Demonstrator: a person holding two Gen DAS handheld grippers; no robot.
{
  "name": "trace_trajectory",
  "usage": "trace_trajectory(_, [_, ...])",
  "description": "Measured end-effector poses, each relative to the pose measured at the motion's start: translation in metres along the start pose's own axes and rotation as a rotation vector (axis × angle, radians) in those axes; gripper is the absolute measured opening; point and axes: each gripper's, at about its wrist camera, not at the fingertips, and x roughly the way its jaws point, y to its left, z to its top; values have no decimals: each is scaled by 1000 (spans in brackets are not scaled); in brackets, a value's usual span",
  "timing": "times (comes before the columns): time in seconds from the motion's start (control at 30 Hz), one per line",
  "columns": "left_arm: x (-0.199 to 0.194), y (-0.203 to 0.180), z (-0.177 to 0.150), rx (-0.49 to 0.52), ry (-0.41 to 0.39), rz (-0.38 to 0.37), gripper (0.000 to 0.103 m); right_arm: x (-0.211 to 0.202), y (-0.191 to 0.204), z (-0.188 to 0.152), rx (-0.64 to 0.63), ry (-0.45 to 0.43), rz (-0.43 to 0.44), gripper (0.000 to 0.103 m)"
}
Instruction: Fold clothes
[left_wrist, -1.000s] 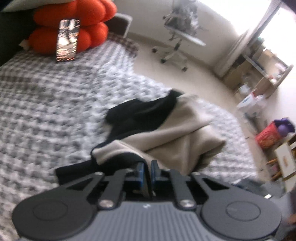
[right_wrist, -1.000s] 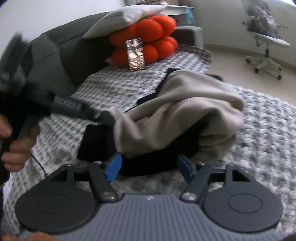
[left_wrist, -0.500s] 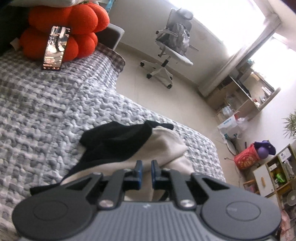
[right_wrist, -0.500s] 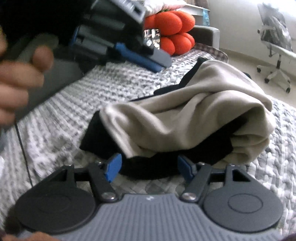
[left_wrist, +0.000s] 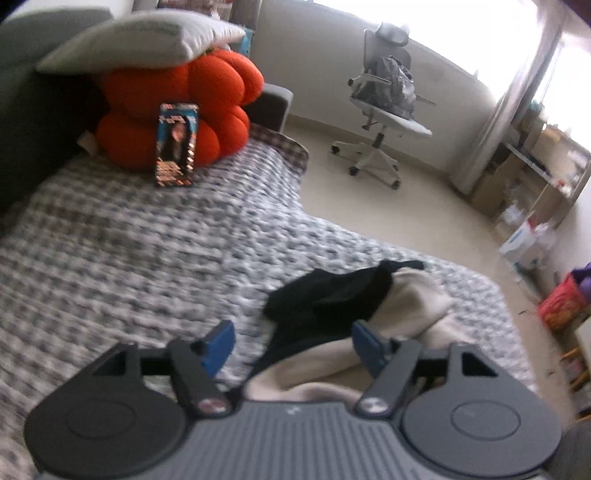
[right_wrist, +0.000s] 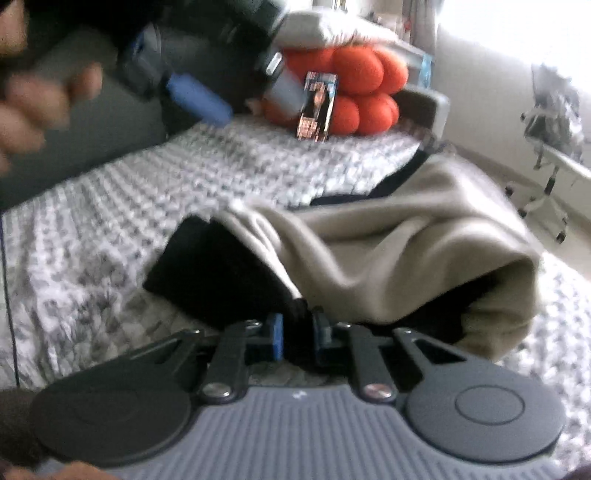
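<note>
While the beige-and-black garment lies bunched on the bed below the orange cushion, the right claw pinches its dark near edge, apparently to draw a fold, and the left claw hangs wide open, empty.

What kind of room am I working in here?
Most likely a bedroom or home living space: a bed or sofa under a grey knitted blanket, an orange cushion with a pillow on top, and a swivel office chair by the window.
</note>
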Motion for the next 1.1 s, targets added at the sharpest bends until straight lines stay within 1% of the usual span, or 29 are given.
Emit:
trace_trajectory(0.1, [-4, -1, -6, 84, -30, 42, 82, -26, -12, 11, 17, -69, -29, 15])
trace_trajectory(0.17, [-5, -3, -11, 134, -54, 53, 84, -41, -24, 18, 52, -105, -39, 15])
trace_trajectory(0.37, [-9, -11, -23, 241, -121, 51, 91, -86, -57, 33, 136, -204, -90, 15])
trace_trajectory(0.43, [-7, -19, -26, 277, -124, 56, 93, -99, -66, 37, 149, -229, -117, 15])
trace_trajectory(0.63, [10, -40, -30, 359, -110, 56, 94, -116, -100, 39, 224, -255, -196, 15])
trace_trajectory(0.77, [33, -49, -28, 390, -99, 47, 94, -121, -129, 37, 295, -261, -229, 15])
trace_trajectory(0.9, [64, -56, -24, 393, -80, 39, 94, -120, -159, 36, 367, -251, -265, 15])
trace_trajectory(1.0, [81, -65, -23, 410, -78, 1, 94, -112, -184, 33, 421, -230, -302, 15])
trace_trajectory(1.1, [95, -80, -22, 456, -82, -28, 94, -103, -207, 27, 480, -199, -337, 15])
